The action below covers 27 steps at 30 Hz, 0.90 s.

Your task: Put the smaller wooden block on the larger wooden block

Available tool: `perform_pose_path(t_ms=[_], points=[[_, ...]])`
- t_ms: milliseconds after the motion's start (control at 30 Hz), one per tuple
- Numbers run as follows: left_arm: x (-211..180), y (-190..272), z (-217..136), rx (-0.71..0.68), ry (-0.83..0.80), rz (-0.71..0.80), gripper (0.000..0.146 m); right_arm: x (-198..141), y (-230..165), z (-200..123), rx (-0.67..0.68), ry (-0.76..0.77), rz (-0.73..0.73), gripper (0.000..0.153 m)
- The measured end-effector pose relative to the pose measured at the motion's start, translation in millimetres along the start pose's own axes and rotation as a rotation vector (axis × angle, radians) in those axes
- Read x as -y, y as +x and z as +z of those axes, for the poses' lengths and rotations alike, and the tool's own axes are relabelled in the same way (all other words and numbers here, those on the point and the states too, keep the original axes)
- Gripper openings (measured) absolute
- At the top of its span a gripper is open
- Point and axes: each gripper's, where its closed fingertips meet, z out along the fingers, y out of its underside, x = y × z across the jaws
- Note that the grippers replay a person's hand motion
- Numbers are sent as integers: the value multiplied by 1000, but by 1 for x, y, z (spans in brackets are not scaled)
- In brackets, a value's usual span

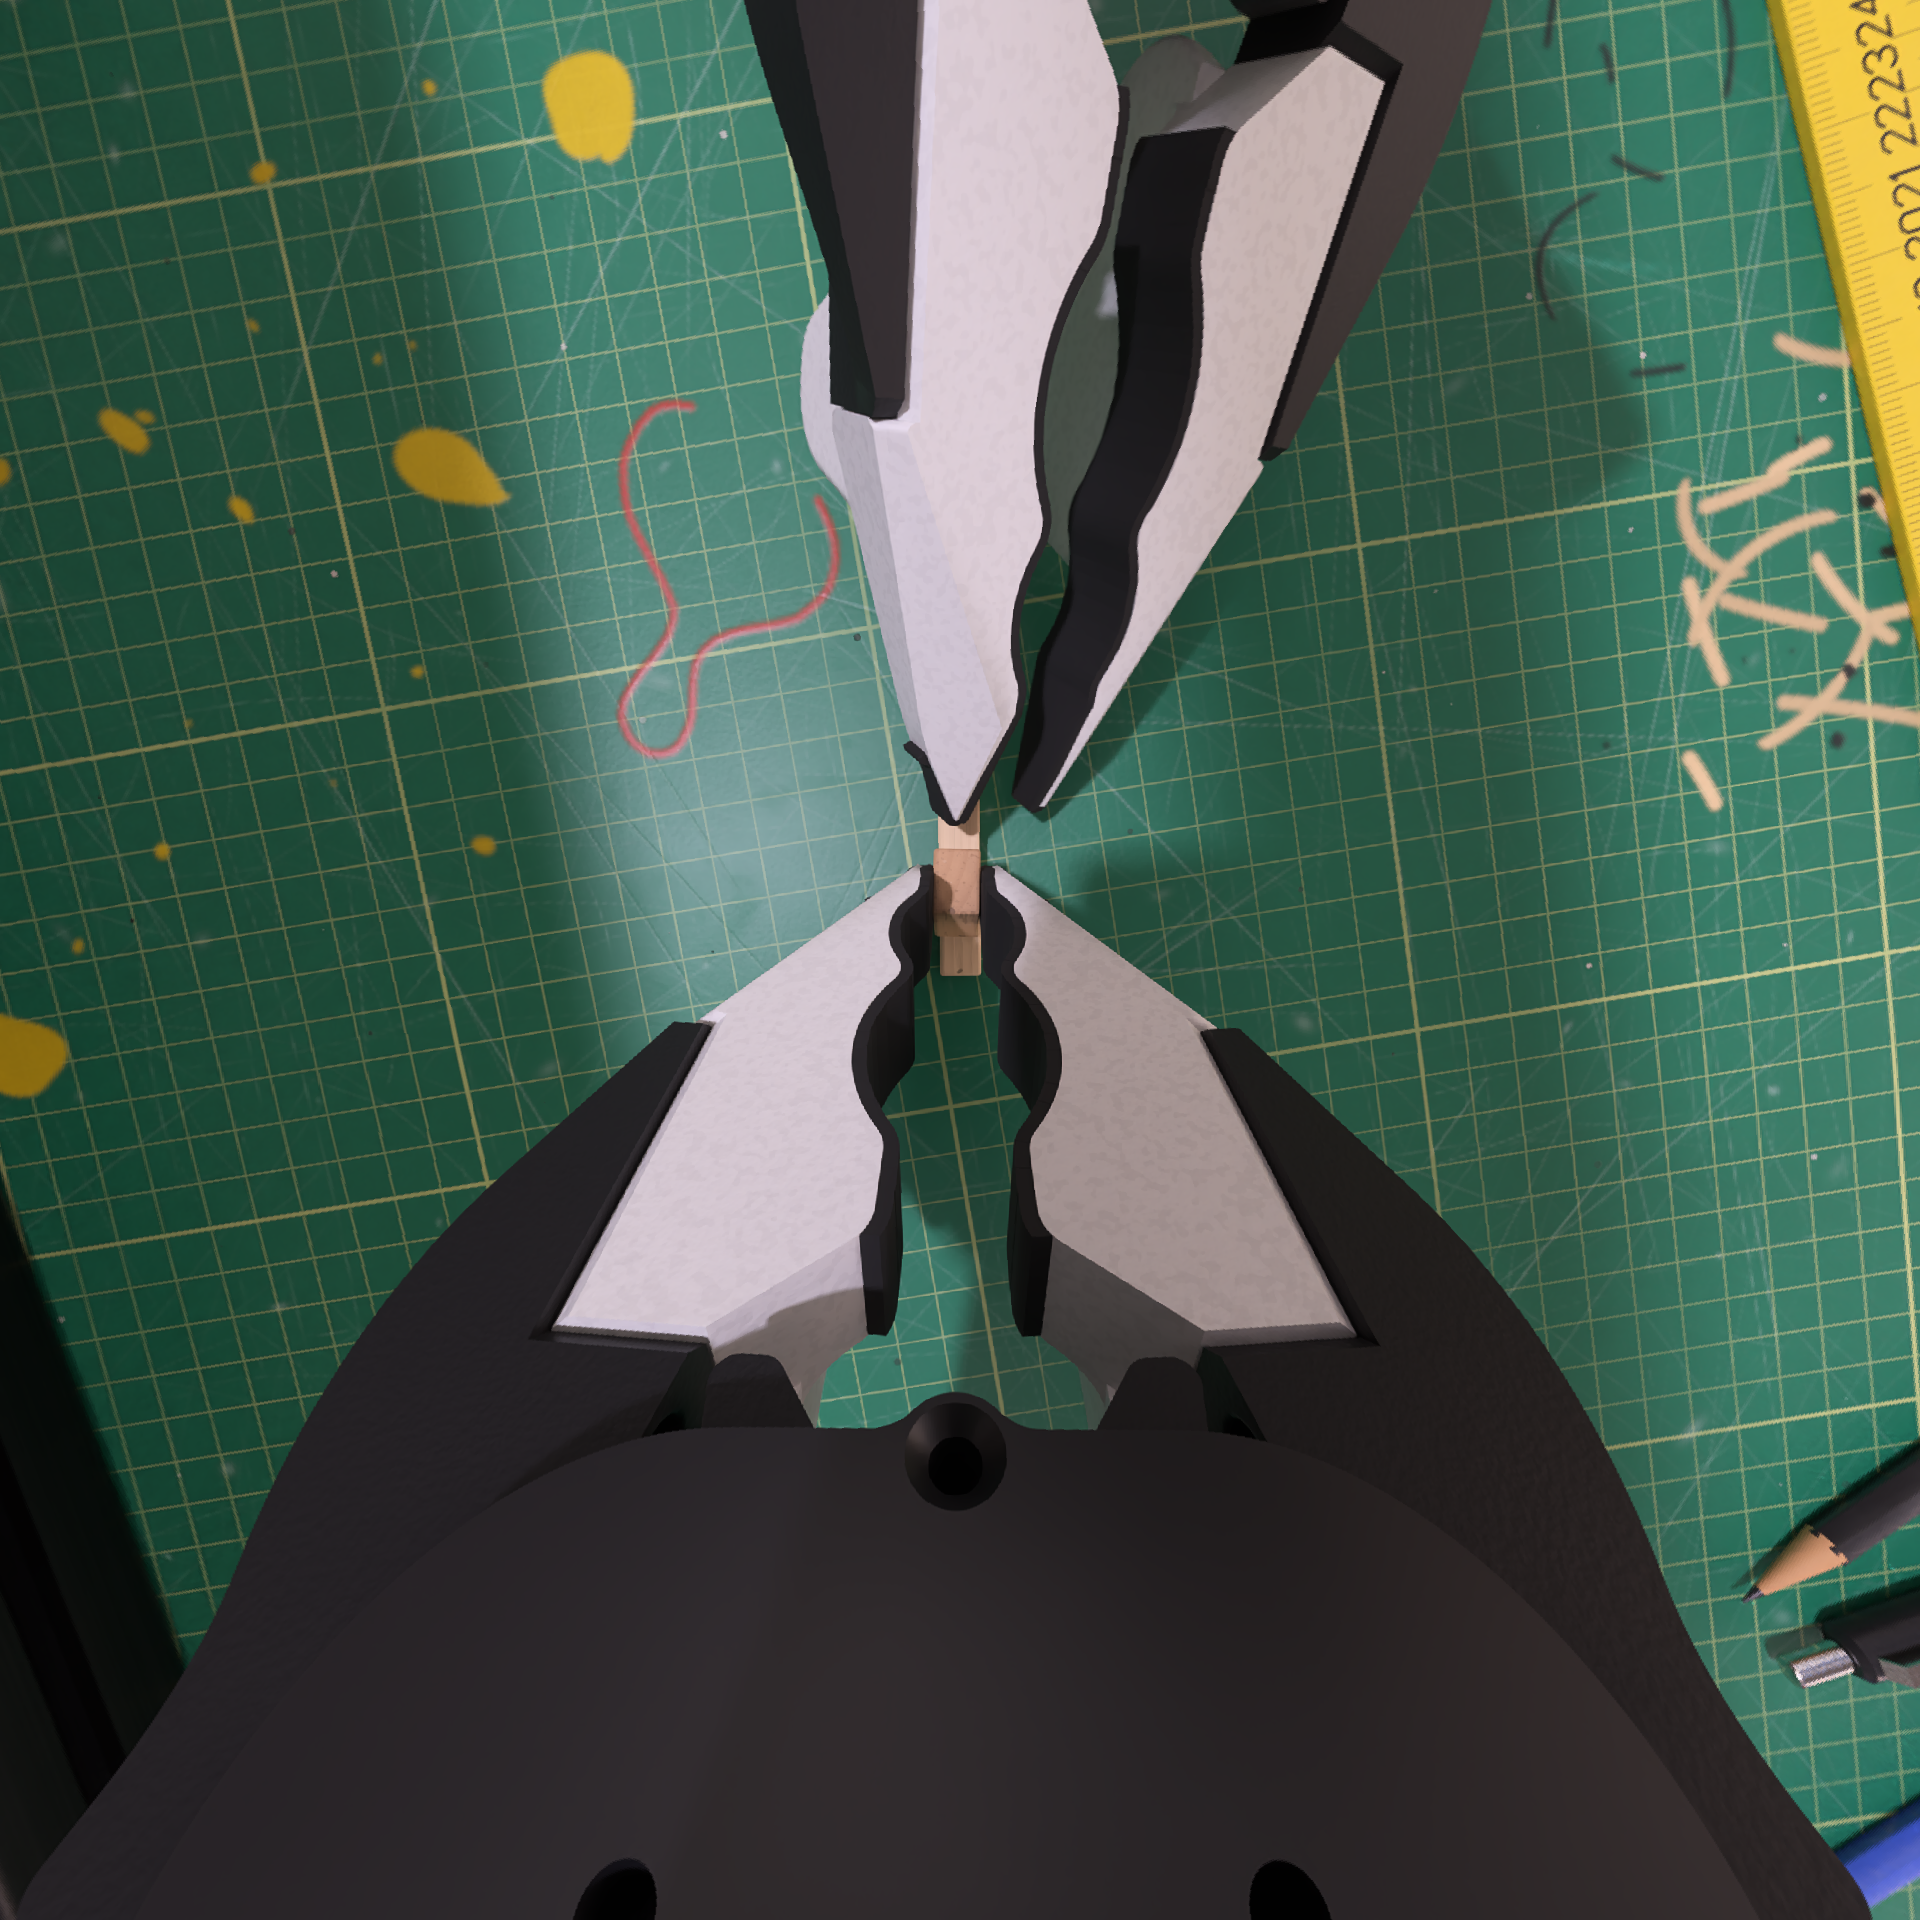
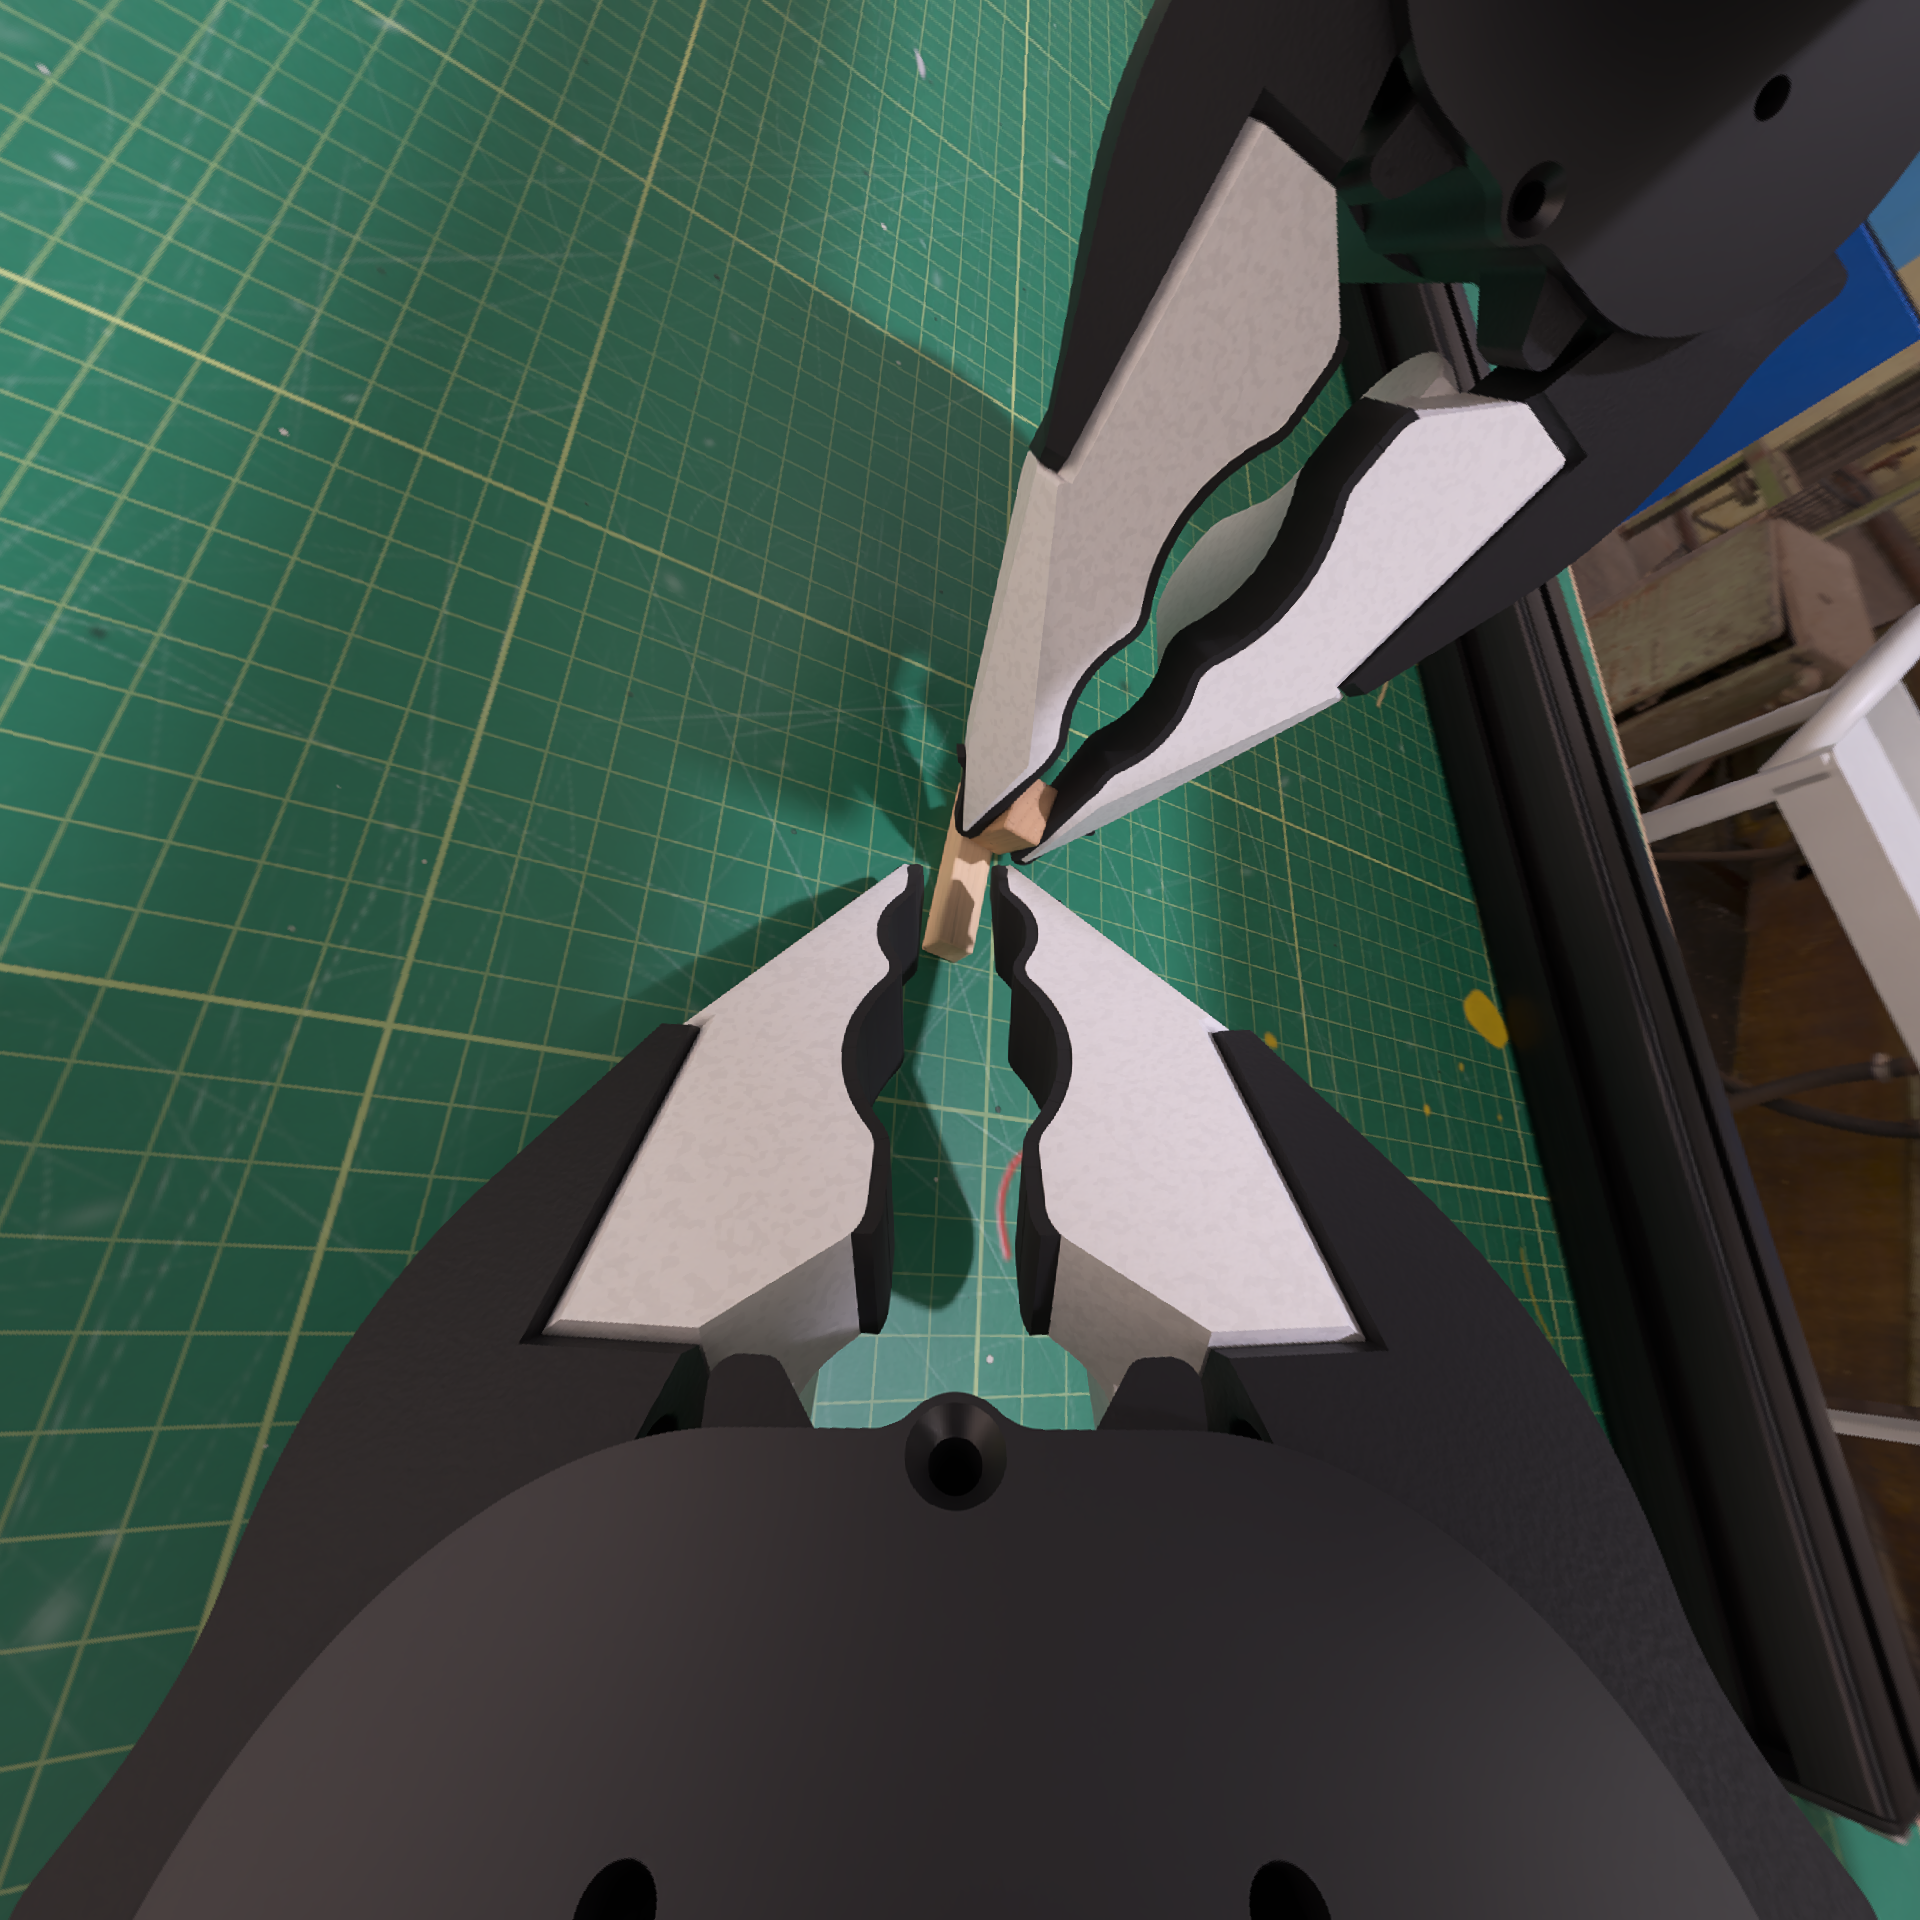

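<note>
The larger wooden block is a long thin stick lying along the green cutting mat. It also shows in the right wrist view. The smaller wooden block sits crosswise over it, and also shows in the right wrist view. My left gripper is shut on the smaller block. It reaches in from the upper right of the right wrist view. My right gripper has its jaws close around the near end of the larger block. It comes down from the top of the left wrist view. Whether the blocks touch is hidden.
A yellow ruler runs along the mat's right side, with pale wood shavings next to it. A pencil lies at the lower right. A red thread and yellow paint spots mark the mat. A black rail borders the mat.
</note>
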Motion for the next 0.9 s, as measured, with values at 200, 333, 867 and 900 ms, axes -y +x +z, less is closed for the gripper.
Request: perform_pose_path(t_ms=[200,333,867,900], points=[[0,0,0,-1,-46,21,8,-7,1,0,-12,-59,-28,11],[1,2,1,-5,-58,19,8,-5,0,-1,-13,-46,-82,10],[0,0,3,8,-104,34,8,-5,0,0,-37,-43,-177,12],[0,0,3,9,-111,36,8,-5,0,0,-40,-53,-190,13]])
